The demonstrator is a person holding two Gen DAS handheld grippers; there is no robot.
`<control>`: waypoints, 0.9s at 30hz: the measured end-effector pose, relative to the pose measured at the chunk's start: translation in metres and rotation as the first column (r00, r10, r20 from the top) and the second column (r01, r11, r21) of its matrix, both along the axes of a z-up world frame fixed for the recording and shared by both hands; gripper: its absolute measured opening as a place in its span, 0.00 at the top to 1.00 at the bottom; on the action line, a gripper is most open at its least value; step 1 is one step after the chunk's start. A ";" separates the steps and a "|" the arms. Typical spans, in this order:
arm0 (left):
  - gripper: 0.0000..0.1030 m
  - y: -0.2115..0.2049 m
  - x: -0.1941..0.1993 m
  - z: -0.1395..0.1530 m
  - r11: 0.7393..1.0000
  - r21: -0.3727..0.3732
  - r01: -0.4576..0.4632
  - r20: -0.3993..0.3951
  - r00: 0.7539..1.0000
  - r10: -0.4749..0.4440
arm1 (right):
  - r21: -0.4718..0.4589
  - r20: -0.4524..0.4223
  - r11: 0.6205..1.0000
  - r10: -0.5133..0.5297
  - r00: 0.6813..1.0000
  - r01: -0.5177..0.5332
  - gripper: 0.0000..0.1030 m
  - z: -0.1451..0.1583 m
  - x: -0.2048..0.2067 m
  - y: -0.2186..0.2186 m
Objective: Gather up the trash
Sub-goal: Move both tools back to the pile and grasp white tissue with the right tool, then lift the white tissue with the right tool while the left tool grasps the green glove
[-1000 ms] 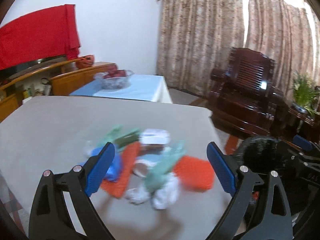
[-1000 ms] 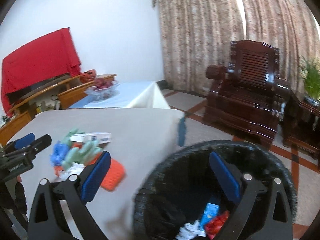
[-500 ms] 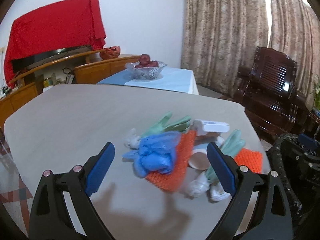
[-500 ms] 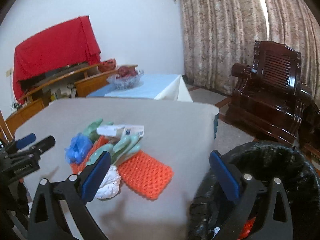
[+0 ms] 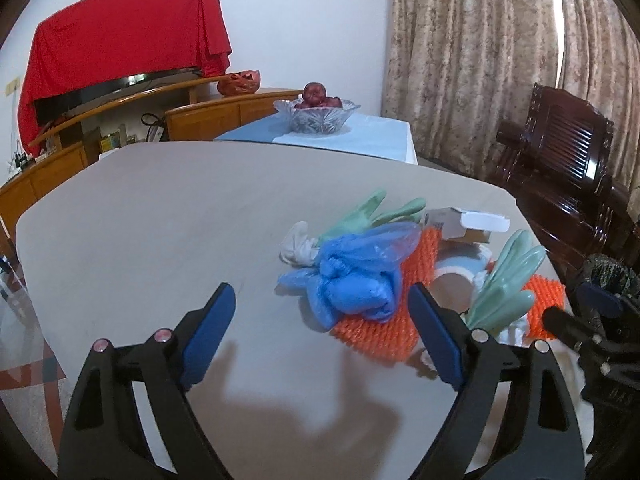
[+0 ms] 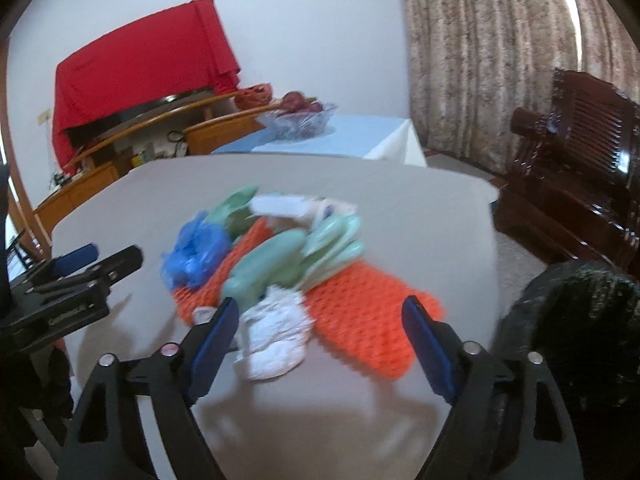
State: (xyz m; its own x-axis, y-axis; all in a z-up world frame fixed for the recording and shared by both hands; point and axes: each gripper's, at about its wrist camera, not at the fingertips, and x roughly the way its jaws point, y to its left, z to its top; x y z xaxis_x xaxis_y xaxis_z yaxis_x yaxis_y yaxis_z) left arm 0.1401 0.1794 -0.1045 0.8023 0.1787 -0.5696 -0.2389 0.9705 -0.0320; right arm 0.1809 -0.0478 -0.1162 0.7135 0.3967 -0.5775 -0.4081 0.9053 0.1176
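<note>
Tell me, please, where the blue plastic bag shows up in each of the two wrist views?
Left wrist view: the blue plastic bag lies right of centre, between the two fingers of the left gripper, on an orange mesh.
Right wrist view: the same bag is left of centre, at the left edge of the trash pile.
Shared landmark: the glass fruit bowl on the far table.

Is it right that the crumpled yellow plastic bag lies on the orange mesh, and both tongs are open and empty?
Not quite: the crumpled plastic bag is blue, not yellow, as the left wrist view shows. It does lie on the orange mesh, and the left tongs and right tongs are open and empty.
</note>
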 end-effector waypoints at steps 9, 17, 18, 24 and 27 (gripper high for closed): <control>0.18 0.007 0.001 -0.008 1.000 -0.017 0.000 -0.012 1.000 0.000 | -0.029 -0.050 0.998 0.054 0.997 -0.056 0.32 -0.022 -0.004 0.023; 0.21 0.003 0.004 -0.017 1.000 -0.023 0.013 -0.030 0.999 -0.014 | -0.009 -0.107 0.996 0.093 0.990 -0.094 0.61 -0.027 0.004 0.028; 0.22 0.002 0.004 -0.017 1.000 -0.024 0.016 -0.032 0.999 -0.017 | -0.011 -0.115 0.995 0.100 0.988 -0.102 0.62 -0.028 0.004 0.030; 0.23 -0.005 0.005 -0.019 0.999 -0.028 0.034 -0.037 0.999 -0.035 | 0.009 -0.120 0.994 0.112 0.986 -0.112 0.76 -0.027 0.004 0.027; 0.24 -0.009 0.004 -0.019 0.999 -0.026 0.042 -0.037 0.998 -0.042 | 0.019 -0.113 0.993 0.115 0.987 -0.114 0.77 -0.023 0.000 0.022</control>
State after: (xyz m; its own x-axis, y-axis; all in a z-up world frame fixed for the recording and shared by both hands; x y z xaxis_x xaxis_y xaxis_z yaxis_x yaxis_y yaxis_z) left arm 0.1443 0.1702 -0.1234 0.7867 0.1306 -0.6033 -0.1994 0.9787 -0.0481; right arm 0.1810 -0.0262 -0.1391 0.5929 0.4796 -0.6469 -0.4922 0.8516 0.1803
